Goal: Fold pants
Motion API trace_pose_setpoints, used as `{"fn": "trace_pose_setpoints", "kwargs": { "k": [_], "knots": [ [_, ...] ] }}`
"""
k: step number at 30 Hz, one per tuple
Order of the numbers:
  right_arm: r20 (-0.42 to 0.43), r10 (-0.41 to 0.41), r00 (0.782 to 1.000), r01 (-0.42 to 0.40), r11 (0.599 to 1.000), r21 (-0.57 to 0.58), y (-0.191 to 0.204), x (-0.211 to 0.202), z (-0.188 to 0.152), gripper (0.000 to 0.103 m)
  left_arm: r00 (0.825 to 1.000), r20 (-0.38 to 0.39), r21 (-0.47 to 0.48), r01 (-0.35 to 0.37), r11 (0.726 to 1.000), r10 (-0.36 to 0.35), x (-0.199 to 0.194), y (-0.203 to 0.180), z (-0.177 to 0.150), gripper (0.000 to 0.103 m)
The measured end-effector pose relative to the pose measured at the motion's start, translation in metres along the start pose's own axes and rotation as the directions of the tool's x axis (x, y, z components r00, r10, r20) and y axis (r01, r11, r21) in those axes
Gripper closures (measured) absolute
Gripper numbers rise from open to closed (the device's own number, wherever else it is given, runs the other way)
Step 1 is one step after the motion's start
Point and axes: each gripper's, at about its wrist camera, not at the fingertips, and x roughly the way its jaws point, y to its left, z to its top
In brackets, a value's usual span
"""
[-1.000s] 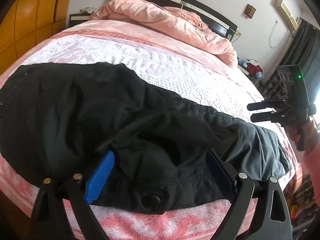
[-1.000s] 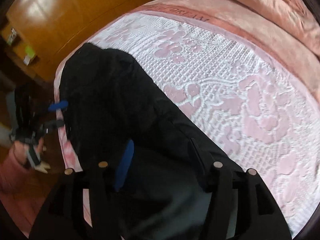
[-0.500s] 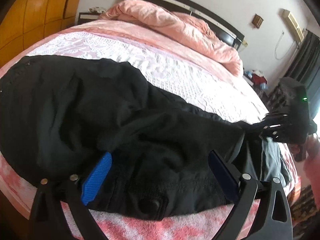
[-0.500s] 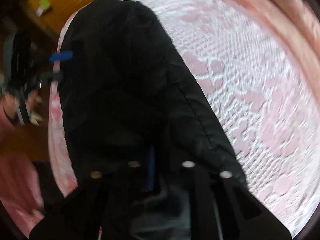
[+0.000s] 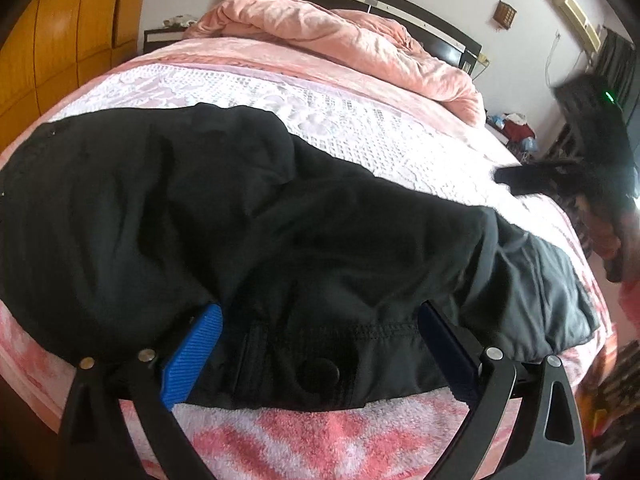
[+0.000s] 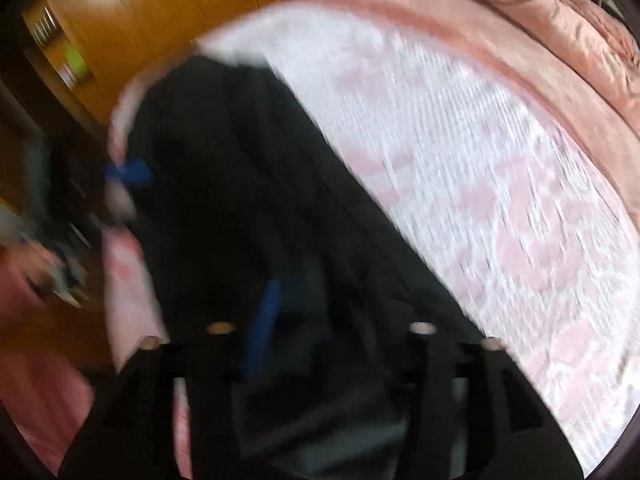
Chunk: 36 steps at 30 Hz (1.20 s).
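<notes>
Black pants (image 5: 240,220) lie along the near edge of the bed, waistband and snap button (image 5: 320,370) closest in the left wrist view. My left gripper (image 5: 320,312) stands wide open over that waistband, its blue pads (image 5: 192,348) on either side and not pressing it. My right gripper (image 5: 516,178) hovers at the right, above the bed past the leg end (image 5: 552,292). The right wrist view is blurred. There its jaws (image 6: 340,300) are opening, with dark cloth (image 6: 248,184) below them and nothing gripped. The left gripper (image 6: 124,184) shows at the pants' far end.
The bed has a white and pink lace cover (image 5: 360,132) and a pink towel (image 5: 320,432) at the near edge. A bunched pink quilt (image 5: 340,40) lies by the dark headboard. Orange wardrobe doors (image 5: 60,40) stand on the left.
The right gripper dropped to the leg end and shut half a second ago; now it is raised and its fingers stand apart again. The left gripper has stayed over the waistband.
</notes>
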Motion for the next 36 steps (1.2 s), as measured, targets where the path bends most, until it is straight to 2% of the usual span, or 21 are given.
{"fn": "trace_pose_setpoints", "kwargs": {
  "k": [1,3,7,8,10,12,14,16,17,19,20,21,23,25,27,29,30,32,34,36],
  "knots": [
    [0.026,0.040,0.999,-0.040,0.999,0.011,0.002,-0.003,0.012,0.042,1.000,0.004,-0.017,0.009,1.000,-0.009,-0.001,0.002,0.001,0.004],
    [0.025,0.086,0.996,-0.086,0.996,0.008,0.008,0.003,0.034,0.046,1.000,0.014,-0.063,0.026,0.998,-0.025,-0.006,0.008,0.002,0.004],
    [-0.064,0.124,0.990,-0.125,0.992,-0.013,0.025,0.053,0.080,0.051,0.999,0.032,-0.106,0.021,0.994,-0.018,-0.010,0.017,0.010,0.004],
    [-0.085,0.131,0.988,-0.132,0.991,-0.006,0.027,0.067,0.088,0.055,0.999,0.039,-0.110,0.007,0.994,-0.003,-0.012,0.019,0.013,0.004],
    [-0.129,0.149,0.980,-0.150,0.989,0.005,0.031,0.096,0.100,0.059,0.997,0.063,-0.104,-0.043,0.994,0.050,-0.015,0.024,0.022,0.004],
    [-0.155,0.128,0.980,-0.129,0.992,0.006,0.030,0.112,0.104,0.058,0.994,0.088,-0.122,-0.051,0.991,0.062,-0.020,0.034,0.030,0.004],
    [-0.177,0.103,0.979,-0.103,0.995,0.010,0.031,0.127,0.107,0.058,0.992,0.087,-0.151,-0.075,0.986,0.089,-0.021,0.044,0.035,0.004],
    [-0.179,0.137,0.974,-0.134,0.991,0.028,0.032,0.135,0.107,0.060,0.992,0.073,-0.171,-0.091,0.981,0.105,-0.016,0.054,0.038,0.004],
    [-0.181,0.143,0.973,-0.142,0.990,0.018,0.034,0.137,0.106,0.065,0.991,0.071,-0.179,-0.098,0.979,0.112,-0.014,0.058,0.037,0.004],
    [-0.176,0.127,0.976,-0.131,0.991,-0.012,0.038,0.139,0.106,0.092,0.992,0.061,-0.191,-0.099,0.976,0.113,-0.008,0.066,0.034,0.004],
    [-0.170,0.143,0.975,-0.145,0.989,-0.002,0.037,0.138,0.107,0.098,0.992,0.053,-0.194,-0.105,0.975,0.117,-0.005,0.069,0.031,0.004],
    [-0.147,0.139,0.979,-0.139,0.990,0.006,0.036,0.135,0.109,0.099,0.991,0.049,-0.192,-0.113,0.975,0.125,-0.001,0.069,0.029,0.004],
    [-0.066,0.086,0.994,-0.088,0.996,-0.031,0.038,0.118,0.117,0.099,0.988,0.047,-0.175,-0.135,0.975,0.145,0.002,0.068,0.025,0.004],
    [-0.014,0.069,0.998,-0.069,0.997,-0.041,0.038,0.106,0.126,0.099,0.986,0.042,-0.156,-0.153,0.976,0.162,0.006,0.064,0.024,0.004],
    [0.026,0.004,1.000,-0.002,0.996,-0.087,0.043,0.101,0.134,0.098,0.983,0.031,-0.136,-0.176,0.975,0.181,0.010,0.060,0.023,0.004],
    [-0.017,-0.069,0.997,0.067,0.991,-0.117,0.046,0.118,0.136,0.094,0.980,0.024,-0.117,-0.191,0.975,0.195,0.011,0.058,0.023,0.004],
    [-0.038,-0.094,0.995,0.090,0.990,-0.110,0.047,0.129,0.137,0.085,0.980,0.022,-0.111,-0.195,0.974,0.199,0.010,0.055,0.023,0.004],
    [-0.057,-0.125,0.990,0.120,0.989,-0.084,0.043,0.145,0.133,0.077,0.980,0.014,-0.119,-0.194,0.974,0.197,0.005,0.053,0.024,0.004],
    [-0.026,-0.114,0.993,0.113,0.993,-0.024,0.038,0.132,0.125,0.074,0.985,0.032,-0.136,-0.163,0.977,0.168,-0.005,0.045,0.029,0.004],
    [0.020,-0.099,0.995,0.099,0.995,0.017,0.030,0.107,0.113,0.073,0.989,0.065,-0.104,-0.123,0.987,0.131,-0.011,0.025,0.035,0.004]
  ]
}}
